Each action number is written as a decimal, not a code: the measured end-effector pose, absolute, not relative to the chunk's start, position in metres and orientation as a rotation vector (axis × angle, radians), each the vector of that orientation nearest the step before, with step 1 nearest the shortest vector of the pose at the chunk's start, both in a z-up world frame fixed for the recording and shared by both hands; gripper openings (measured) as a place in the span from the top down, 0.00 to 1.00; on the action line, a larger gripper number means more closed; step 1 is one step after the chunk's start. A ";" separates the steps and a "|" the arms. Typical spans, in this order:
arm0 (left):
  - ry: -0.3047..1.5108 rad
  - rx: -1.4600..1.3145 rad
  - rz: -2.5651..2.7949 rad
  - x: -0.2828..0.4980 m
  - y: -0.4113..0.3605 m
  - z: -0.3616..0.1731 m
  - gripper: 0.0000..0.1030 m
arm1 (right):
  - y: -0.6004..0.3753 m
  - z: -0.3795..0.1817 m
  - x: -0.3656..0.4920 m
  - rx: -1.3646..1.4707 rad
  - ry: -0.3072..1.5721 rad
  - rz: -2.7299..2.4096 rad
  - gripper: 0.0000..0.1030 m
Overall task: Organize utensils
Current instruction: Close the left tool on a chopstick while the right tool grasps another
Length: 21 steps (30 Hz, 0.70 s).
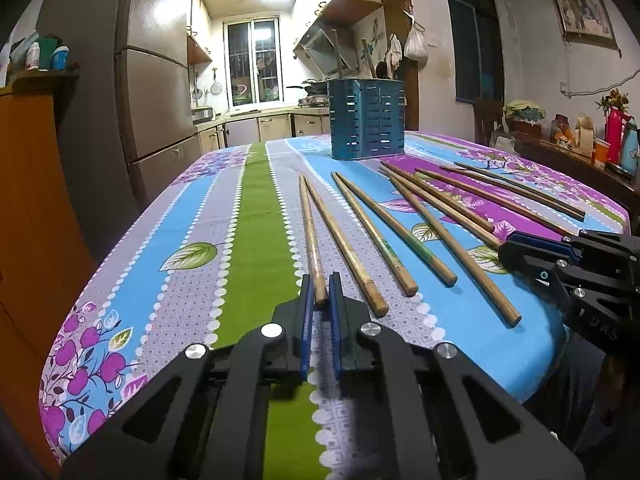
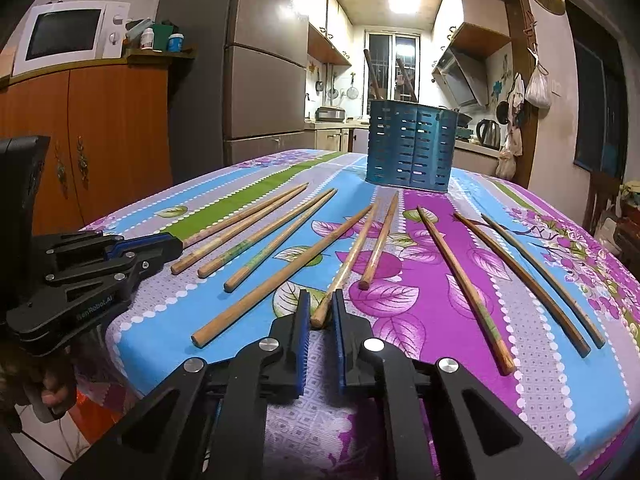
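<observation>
Several wooden chopsticks lie fanned out on the flowered tablecloth (image 1: 192,216). A blue slotted utensil holder (image 1: 366,119) stands at the far side, with two utensils in it; it also shows in the right wrist view (image 2: 412,146). My left gripper (image 1: 321,292) is narrowly open around the near end of the leftmost chopstick (image 1: 310,236). My right gripper (image 2: 321,312) is narrowly open around the near end of a middle chopstick (image 2: 346,266). The jaws do not visibly clamp either stick. Each gripper shows in the other's view, the right one (image 1: 560,264) and the left one (image 2: 120,256).
The table's near edge runs just under both grippers. A fridge (image 2: 264,80) and an orange cabinet (image 2: 100,136) with a microwave (image 2: 68,34) stand to the left. A sideboard with bottles (image 1: 592,148) is at the right. A kitchen lies beyond.
</observation>
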<state>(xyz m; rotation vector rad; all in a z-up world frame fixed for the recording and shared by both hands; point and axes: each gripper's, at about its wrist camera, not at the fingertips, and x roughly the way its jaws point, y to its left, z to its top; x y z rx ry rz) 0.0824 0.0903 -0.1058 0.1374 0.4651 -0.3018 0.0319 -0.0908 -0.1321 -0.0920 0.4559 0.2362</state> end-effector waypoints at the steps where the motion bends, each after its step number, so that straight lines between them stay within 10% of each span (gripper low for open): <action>1: 0.464 0.137 -0.299 0.082 0.090 -0.106 0.94 | -0.092 -0.131 0.032 -0.090 0.454 0.235 0.90; 21: 0.276 0.139 -0.264 0.079 0.100 -0.027 0.95 | -0.121 -0.032 0.000 -0.109 0.211 0.276 0.93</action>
